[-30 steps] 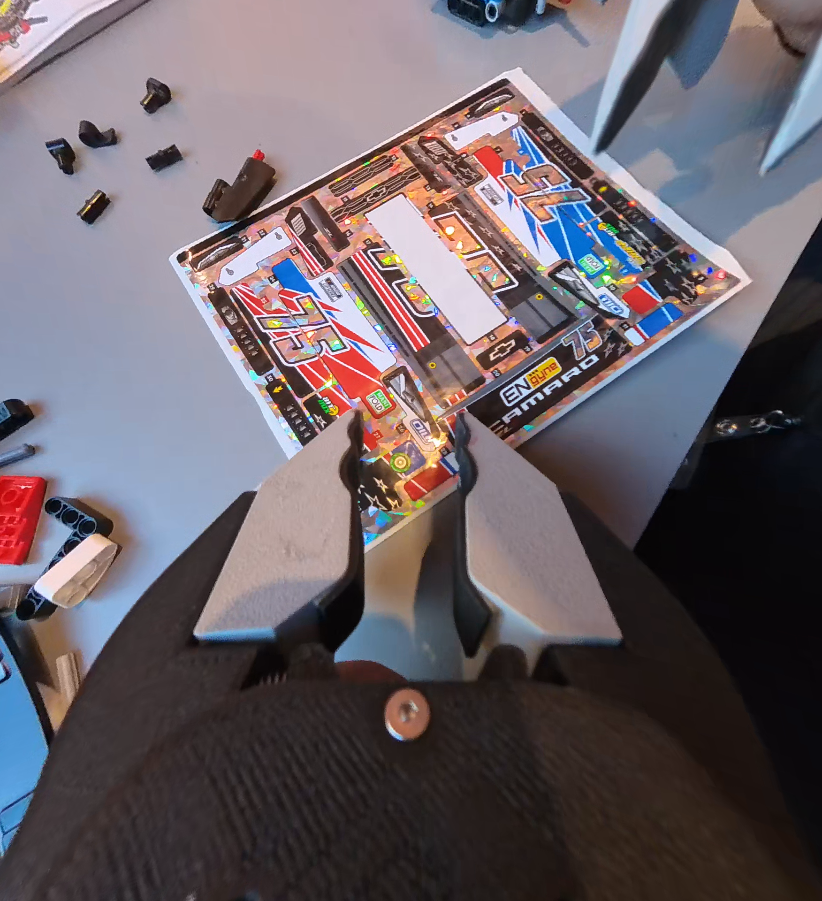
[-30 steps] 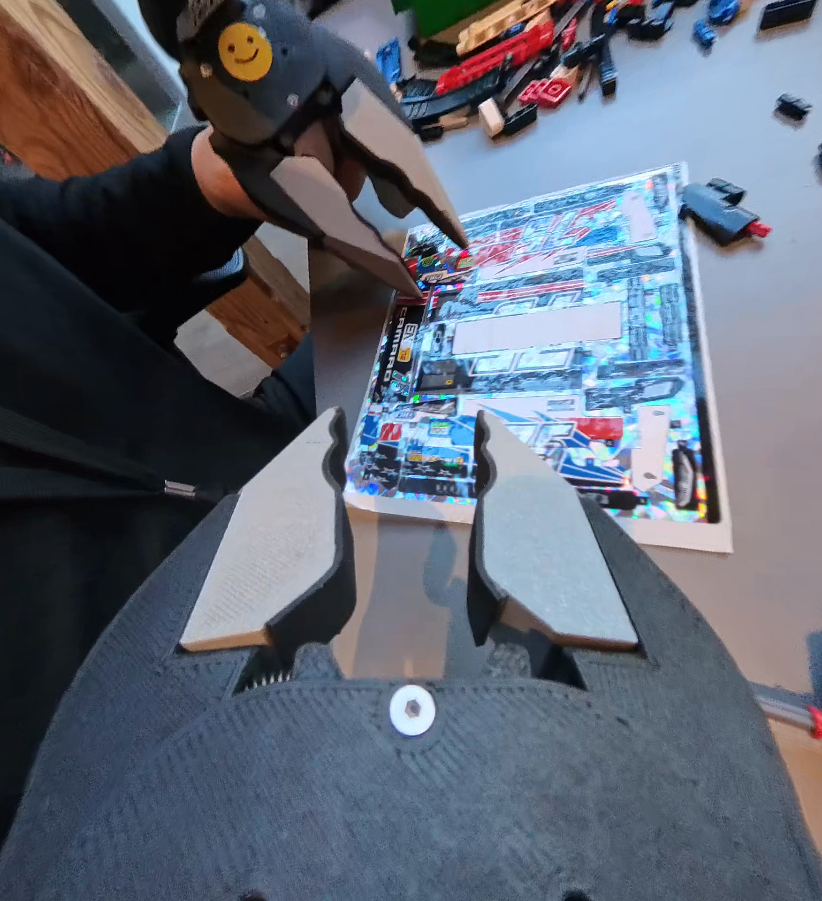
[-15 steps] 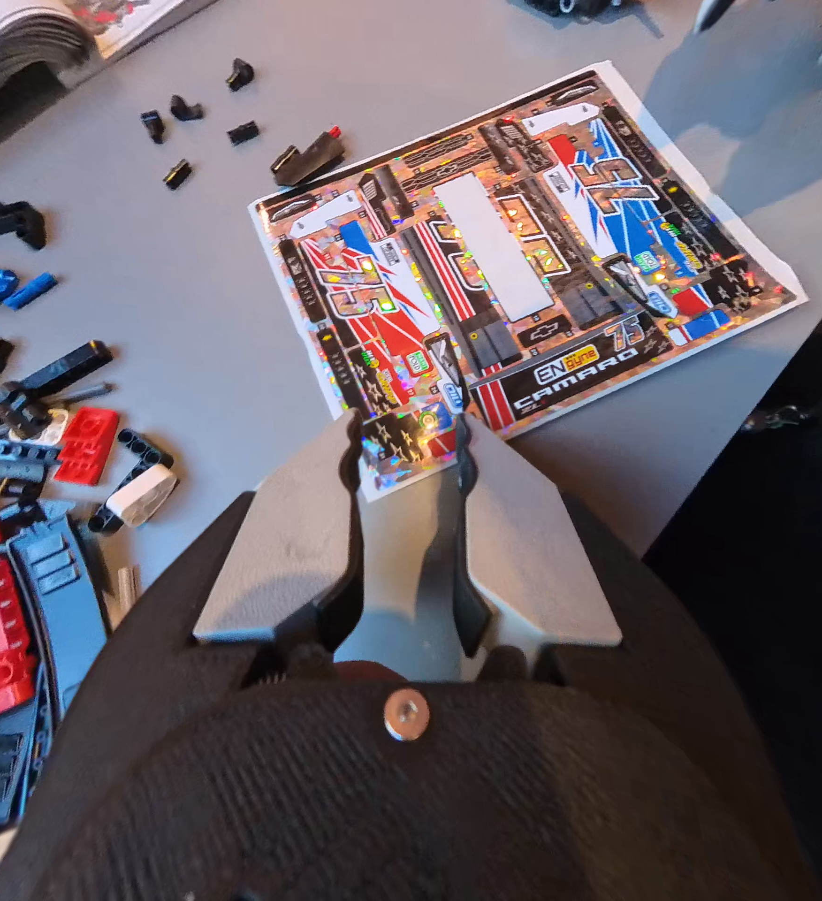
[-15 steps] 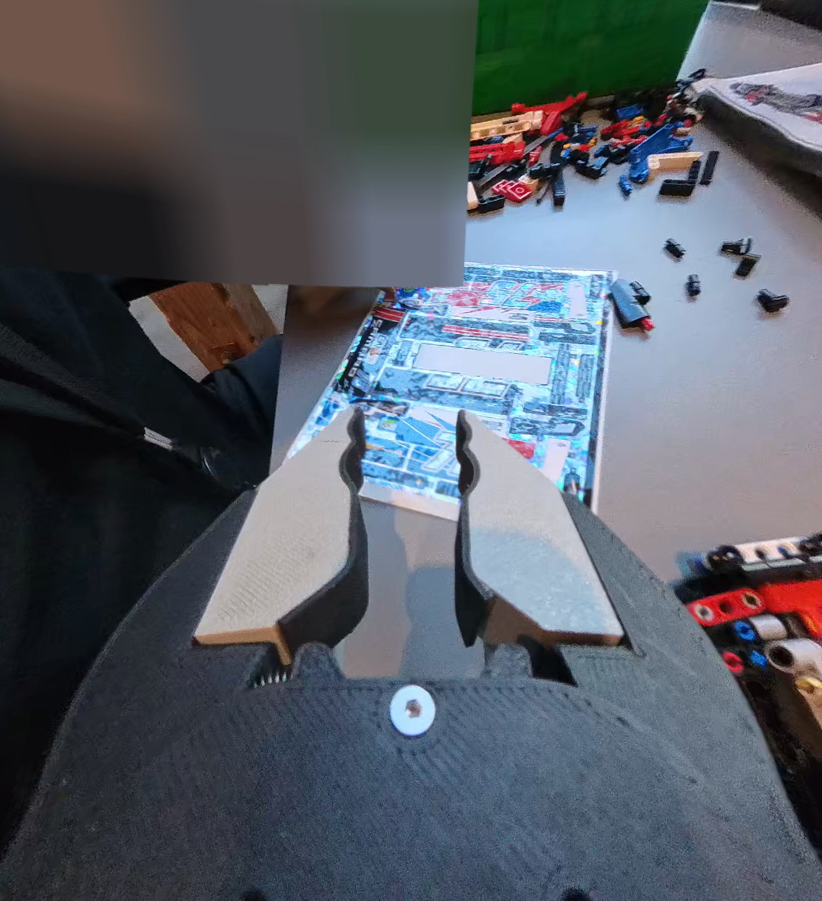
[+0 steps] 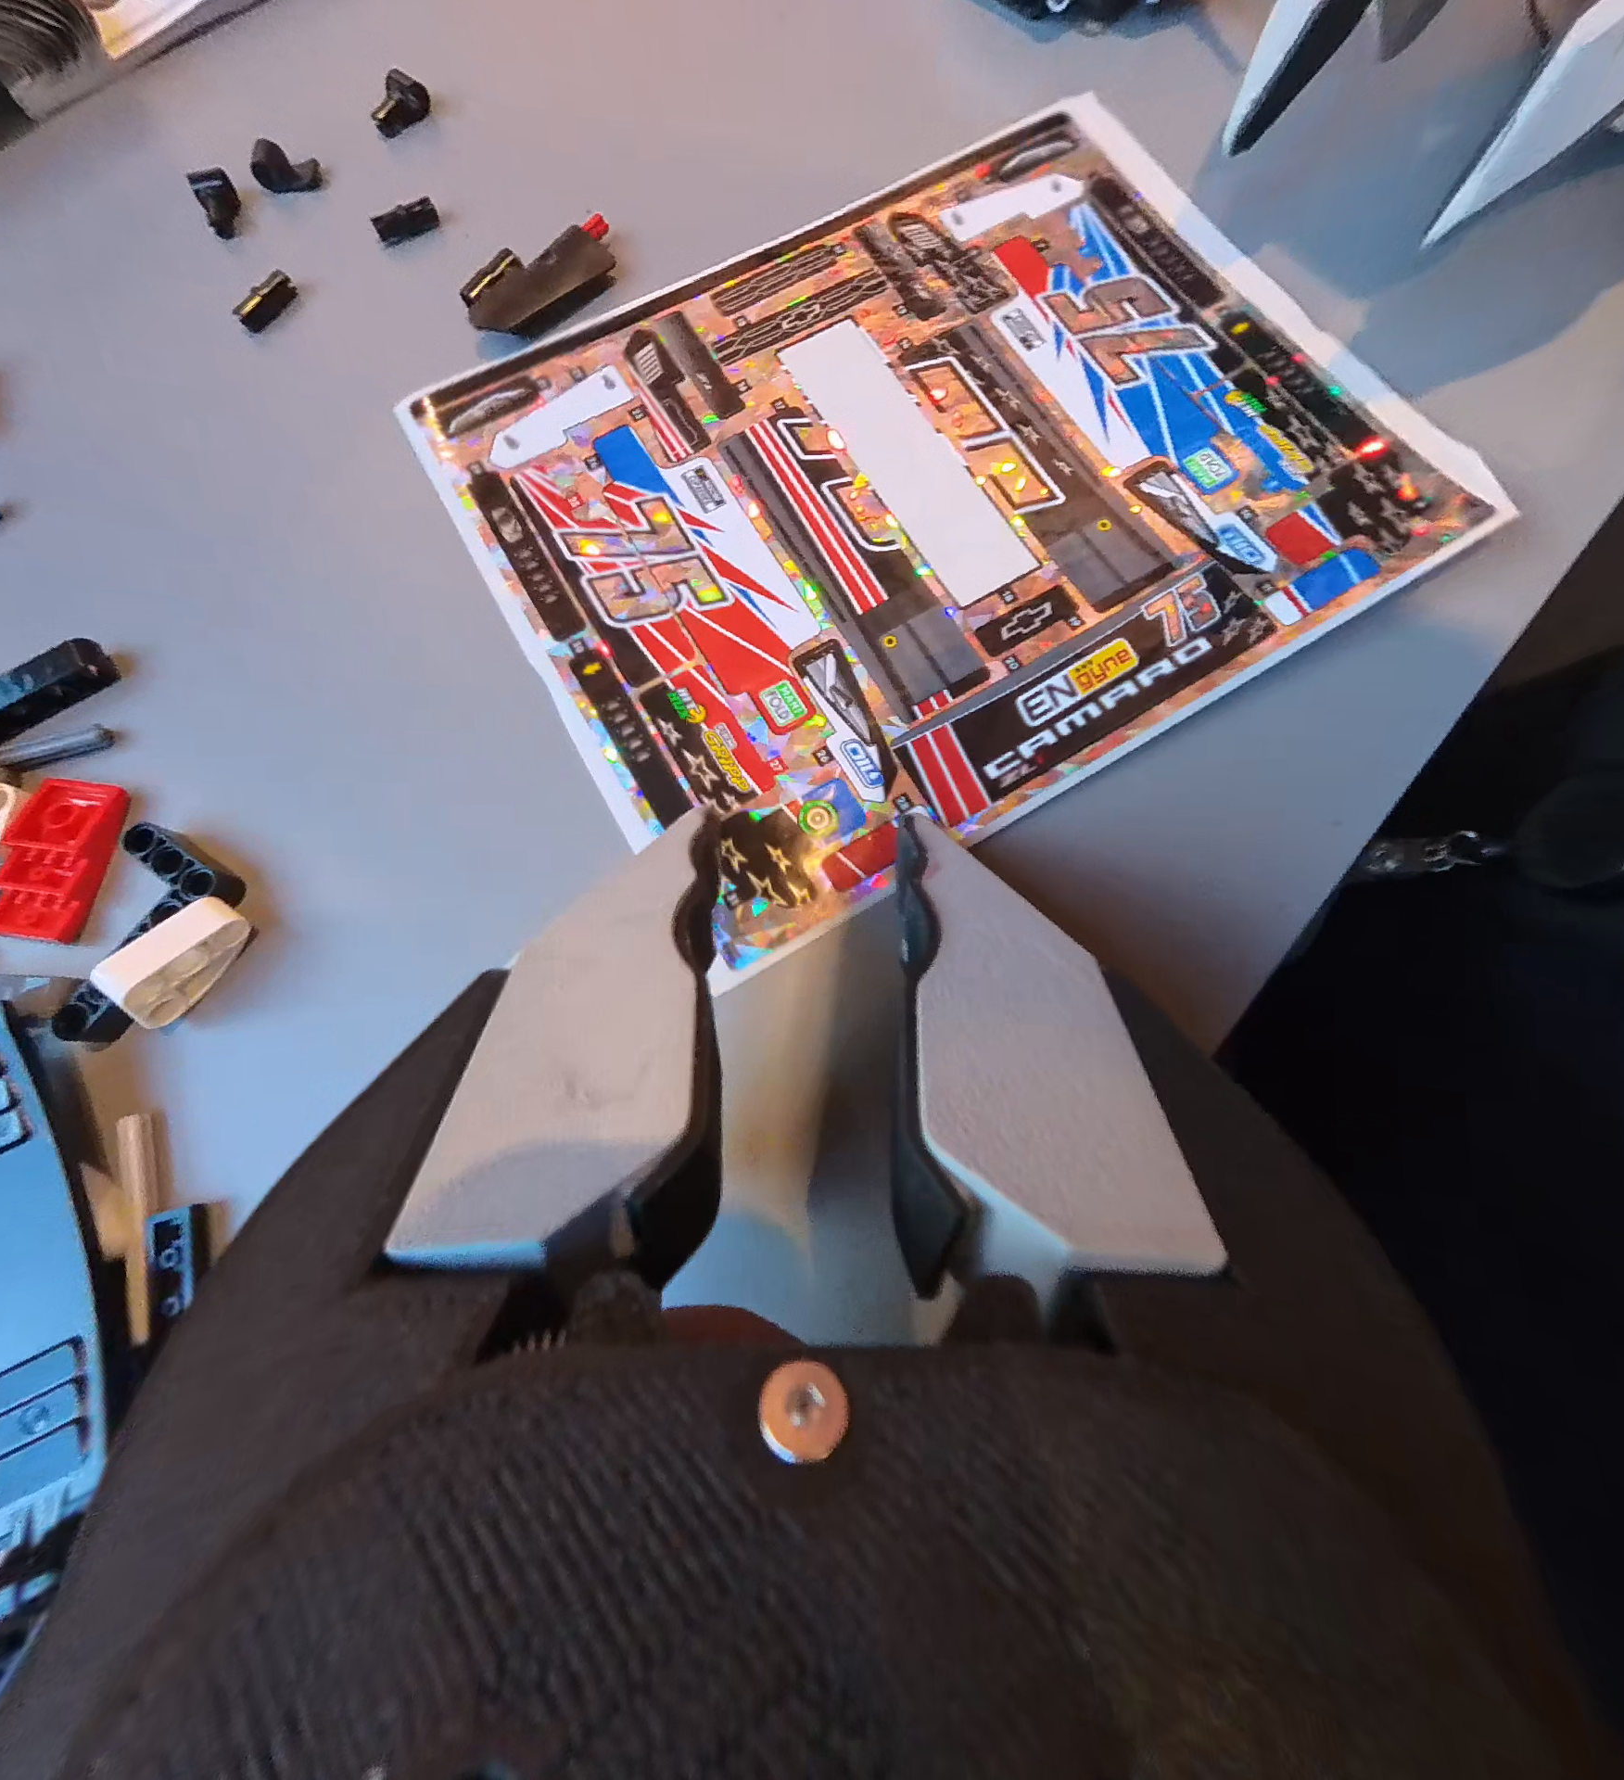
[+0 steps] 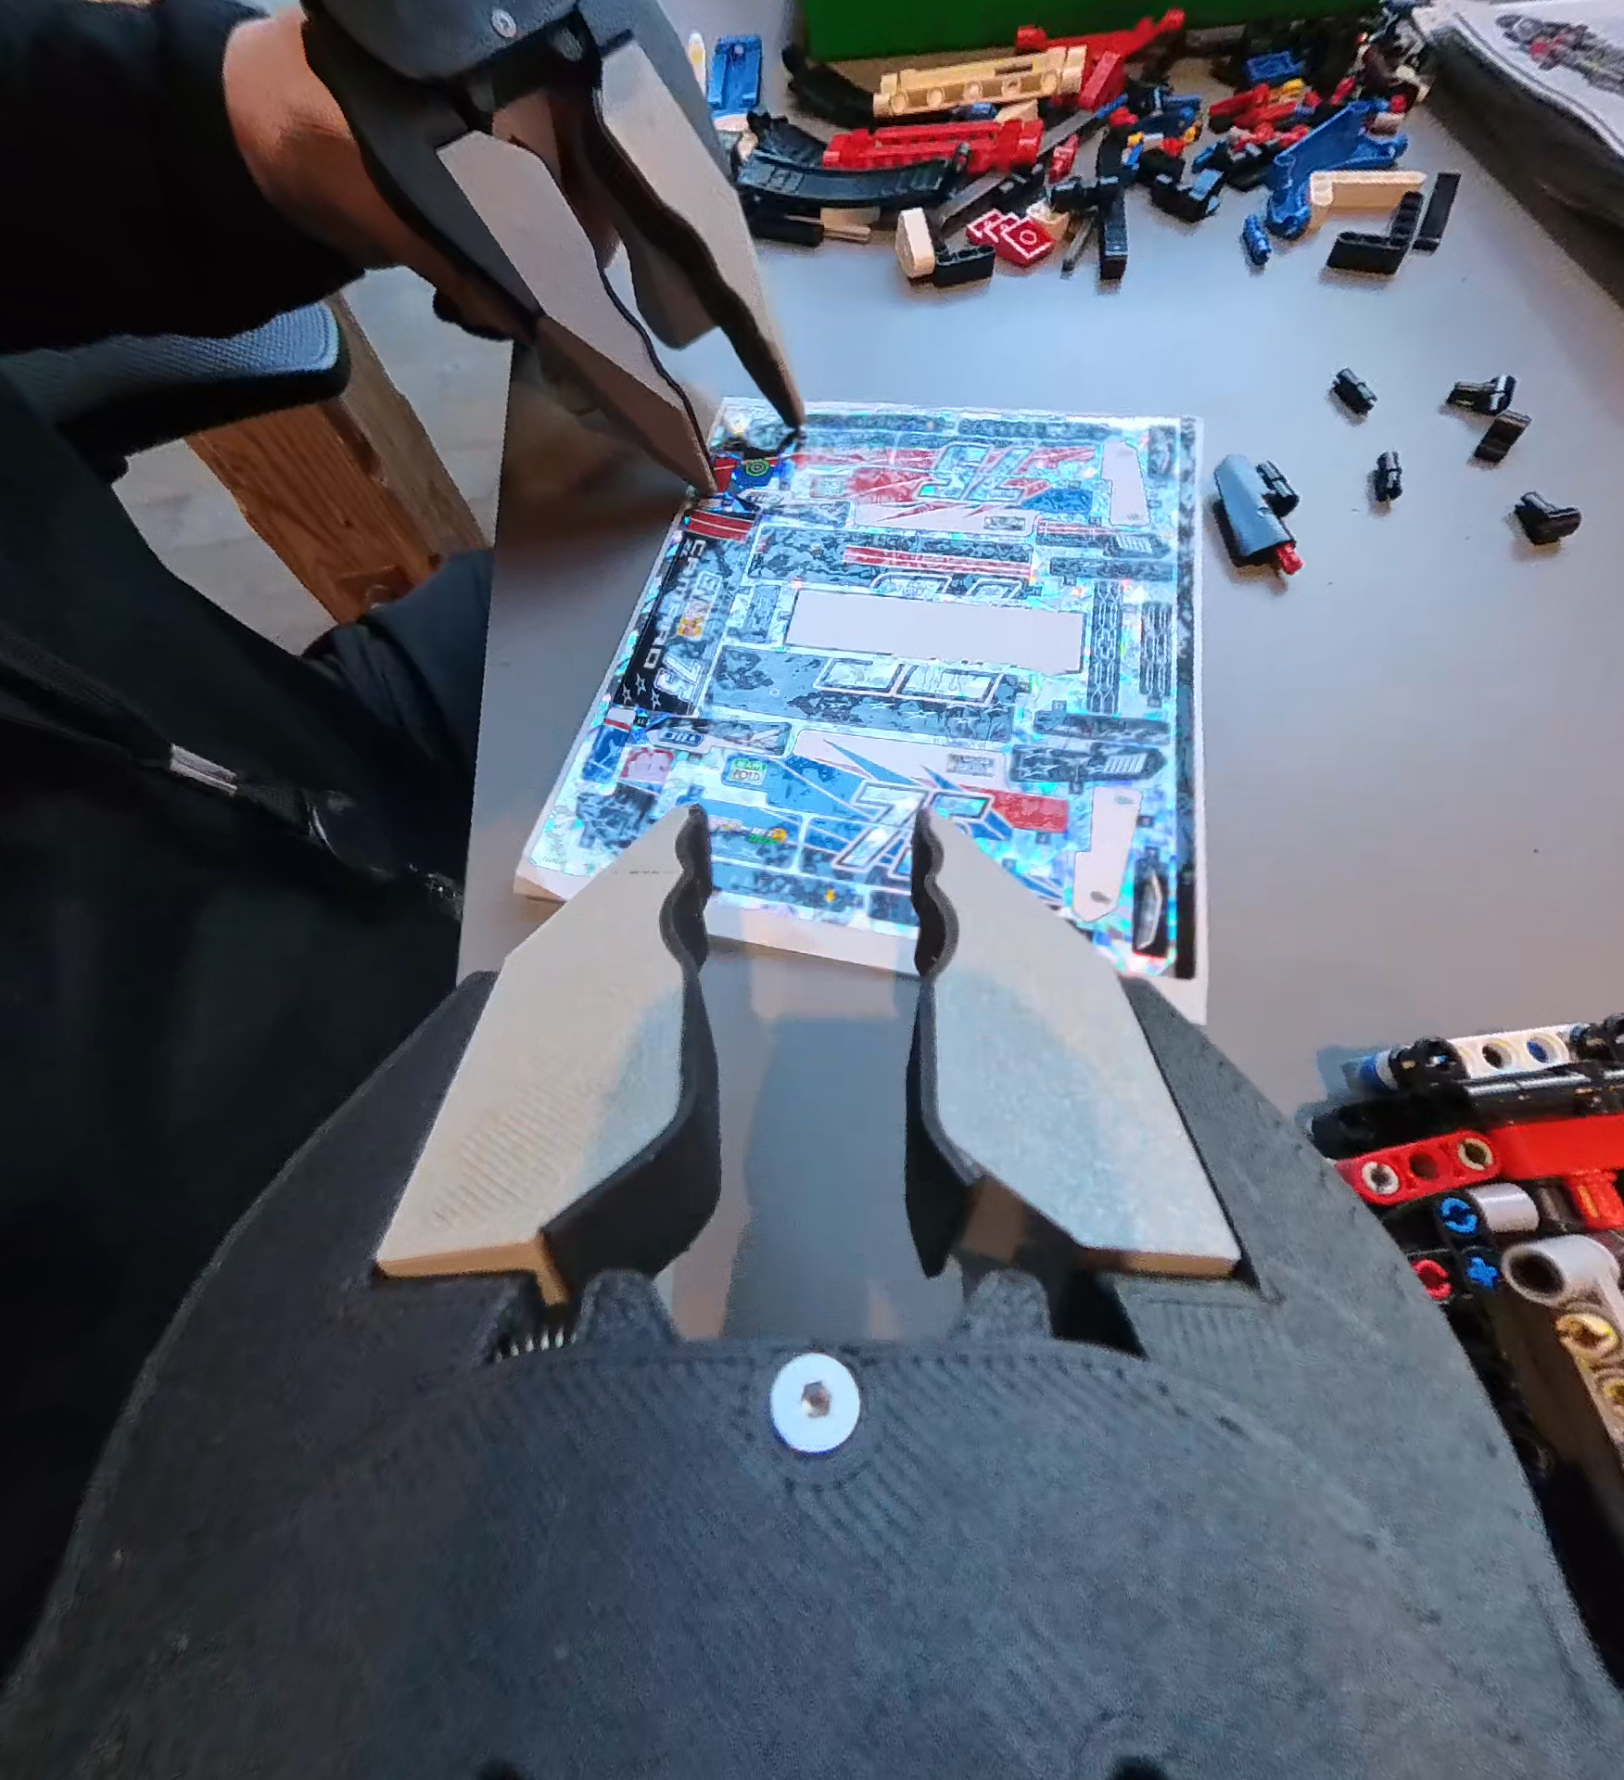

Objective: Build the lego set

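A glittery sticker sheet (image 5: 933,482) lies flat on the grey table near its edge; it also shows in the right wrist view (image 6: 924,674). My left gripper (image 5: 803,833) is open with its tips over the sheet's near corner; it shows from outside in the right wrist view (image 6: 755,462), tips touching that corner. My right gripper (image 6: 803,828) is open and empty, low over the opposite end of the sheet; its fingers (image 5: 1290,77) show at the top right of the left wrist view. A partly built model (image 6: 1559,1204) stands to the right.
Several small black pieces (image 5: 307,212) and a black part with a red pin (image 5: 538,279) lie beyond the sheet. Loose red, blue, black and white pieces (image 6: 1078,183) are heaped at the far end. An instruction booklet (image 6: 1579,87) lies far right. The table edge (image 5: 1424,819) runs beside the sheet.
My right gripper has swung back down over the sheet's end. My left gripper has come down to the sheet's near corner again, after pulling back half a second ago.
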Demonstrator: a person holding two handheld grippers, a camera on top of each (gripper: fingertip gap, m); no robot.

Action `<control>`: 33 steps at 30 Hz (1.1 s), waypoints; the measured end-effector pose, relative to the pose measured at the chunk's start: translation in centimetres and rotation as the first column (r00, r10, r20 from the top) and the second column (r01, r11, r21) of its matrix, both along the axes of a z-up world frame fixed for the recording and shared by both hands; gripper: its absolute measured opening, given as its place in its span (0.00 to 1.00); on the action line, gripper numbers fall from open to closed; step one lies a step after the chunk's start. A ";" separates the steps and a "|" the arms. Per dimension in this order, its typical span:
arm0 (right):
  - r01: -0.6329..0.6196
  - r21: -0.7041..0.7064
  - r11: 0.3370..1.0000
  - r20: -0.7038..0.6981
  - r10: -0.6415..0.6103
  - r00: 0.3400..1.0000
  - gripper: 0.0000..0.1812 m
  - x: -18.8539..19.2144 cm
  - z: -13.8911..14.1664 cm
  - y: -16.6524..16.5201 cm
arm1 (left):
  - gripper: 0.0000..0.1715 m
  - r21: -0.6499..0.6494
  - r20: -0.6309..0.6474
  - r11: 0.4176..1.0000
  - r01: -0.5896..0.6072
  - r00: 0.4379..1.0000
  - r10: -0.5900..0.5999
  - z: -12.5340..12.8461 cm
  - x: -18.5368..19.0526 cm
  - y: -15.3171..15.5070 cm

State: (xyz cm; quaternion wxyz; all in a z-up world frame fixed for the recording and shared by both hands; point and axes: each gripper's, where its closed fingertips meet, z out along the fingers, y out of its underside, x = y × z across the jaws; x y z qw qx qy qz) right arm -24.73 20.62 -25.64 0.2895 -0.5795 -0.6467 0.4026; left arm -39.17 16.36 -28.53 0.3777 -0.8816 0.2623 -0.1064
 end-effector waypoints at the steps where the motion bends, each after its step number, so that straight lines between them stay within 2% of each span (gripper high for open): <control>1: 0.002 0.004 1.000 0.004 -0.002 1.000 0.21 0.0 -0.1 0.0 | 0.19 -0.005 0.013 1.000 0.002 1.000 -0.002 0.0 0.1 -0.1; 4: 0.016 0.013 1.000 0.027 -0.016 0.999 0.21 0.2 -0.4 0.1 | 0.21 -0.038 0.057 0.998 0.048 0.997 -0.046 0.0 1.2 -0.9; 6: 0.037 0.036 0.999 0.051 -0.039 0.998 0.21 0.7 -0.8 0.6 | 0.15 -0.118 0.201 0.967 0.227 0.959 -0.201 0.3 5.3 -3.7; 7: 0.049 0.045 0.998 0.059 -0.052 0.997 0.20 1.0 -0.8 0.9 | 0.13 -0.125 0.222 0.949 0.288 0.941 -0.256 0.4 6.8 -4.7; 10: 0.103 0.060 0.993 0.067 -0.107 0.992 0.21 2.3 -0.6 2.1 | 0.15 -0.046 0.120 0.963 0.264 0.959 -0.257 0.4 7.4 -4.0; 14: 0.179 0.063 0.982 0.066 -0.184 0.981 0.21 4.6 -0.2 3.2 | 0.16 0.006 0.230 0.953 0.304 0.927 -0.297 2.4 7.9 -3.8; 17: 0.215 0.048 0.975 0.052 -0.218 0.975 0.20 5.8 0.0 3.2 | 0.16 0.025 0.183 0.949 0.314 0.932 -0.313 2.9 7.2 -3.2; 21: 0.226 0.024 0.974 0.053 -0.227 0.972 0.21 6.4 -0.5 2.8 | 0.17 0.024 0.094 0.954 0.300 0.949 -0.301 2.4 6.1 -2.1; 33: 0.207 0.017 0.978 0.055 -0.207 0.977 0.20 6.6 -0.9 2.1 | 0.17 -0.024 0.030 0.953 0.300 0.954 -0.300 0.3 5.8 -2.3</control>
